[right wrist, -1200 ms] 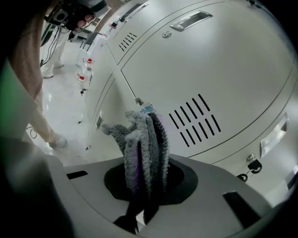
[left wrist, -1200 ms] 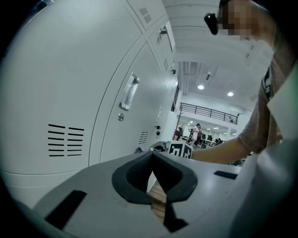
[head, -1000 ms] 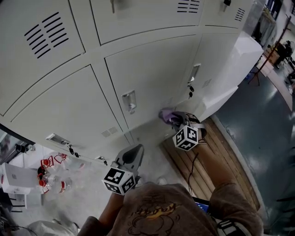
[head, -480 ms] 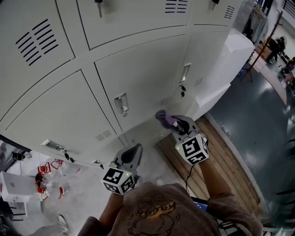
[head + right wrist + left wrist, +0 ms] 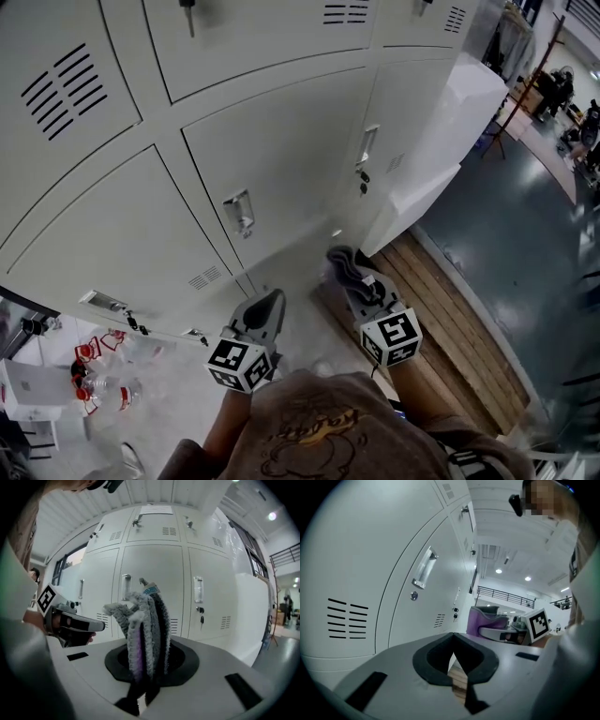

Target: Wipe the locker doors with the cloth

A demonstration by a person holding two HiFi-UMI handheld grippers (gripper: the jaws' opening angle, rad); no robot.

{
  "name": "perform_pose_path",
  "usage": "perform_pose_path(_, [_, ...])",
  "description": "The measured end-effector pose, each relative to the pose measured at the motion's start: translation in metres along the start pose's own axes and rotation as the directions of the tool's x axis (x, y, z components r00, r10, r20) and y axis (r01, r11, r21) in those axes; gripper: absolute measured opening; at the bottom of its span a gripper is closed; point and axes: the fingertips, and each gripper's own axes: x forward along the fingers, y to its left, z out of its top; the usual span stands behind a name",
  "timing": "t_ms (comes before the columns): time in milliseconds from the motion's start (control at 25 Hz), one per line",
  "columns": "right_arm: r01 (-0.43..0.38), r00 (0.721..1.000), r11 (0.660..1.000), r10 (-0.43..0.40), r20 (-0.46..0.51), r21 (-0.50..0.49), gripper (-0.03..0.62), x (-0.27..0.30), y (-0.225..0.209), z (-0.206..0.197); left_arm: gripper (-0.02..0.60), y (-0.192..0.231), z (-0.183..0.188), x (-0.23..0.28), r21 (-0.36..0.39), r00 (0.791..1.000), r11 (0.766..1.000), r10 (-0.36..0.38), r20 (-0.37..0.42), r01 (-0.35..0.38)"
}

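Cloth (image 5: 143, 630), a thick fuzzy wad of grey and purple, stands bunched upright in the right gripper (image 5: 149, 667), whose jaws are clamped on its lower folds. It is low down in front of the locker doors (image 5: 272, 150) and, from the head view, seems not to touch them. It looks light, soft and floppy, so a deep bite on the gathered folds, with a broad pad free to press on the smooth painted metal, should serve better than one corner; the left gripper (image 5: 453, 660) hangs further back from the doors, its jaws closed on nothing.
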Motion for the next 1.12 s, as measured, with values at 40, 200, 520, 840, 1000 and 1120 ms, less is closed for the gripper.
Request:
perform_pose_path(40, [0.013,1.000,1.000,-0.012,-0.008,0.027,0.052,-0.001,-0.001,-0.007,0.003,0.001,-0.001,0.000,0.001,1.000,1.000,0.001,-0.002,-0.001])
perform_pose_path(200, [0.064,0.997,0.994,-0.061,-0.042,0.090,0.052,-0.005,-0.003,-0.032,0.003,0.006,-0.006,0.002,0.020,1.000,1.000,0.012,-0.010,-0.011])
perform_pose_path(520, [0.050,0.995,0.992,-0.040,-0.094,0.114,0.052,-0.005,0.011,-0.060,0.003,0.011,-0.017,0.004,0.030,1.000,0.999,0.024,-0.015,-0.023])
perform_pose_path(840, [0.023,0.995,0.995,-0.013,-0.097,0.100,0.052,-0.004,0.019,-0.061,0.003,0.012,-0.014,0.003,0.036,0.999,0.999,0.034,-0.003,-0.034])
perform_pose_path(1000, [0.020,0.995,0.996,-0.011,-0.095,0.092,0.052,-0.004,0.018,-0.060,0.003,0.013,-0.012,0.002,0.034,0.999,0.999,0.039,0.001,-0.039])
perform_pose_path(1120, [0.018,0.995,0.997,-0.010,-0.100,0.076,0.052,-0.004,0.018,-0.061,0.003,0.014,-0.011,0.000,0.033,0.999,0.998,0.044,0.004,-0.044])
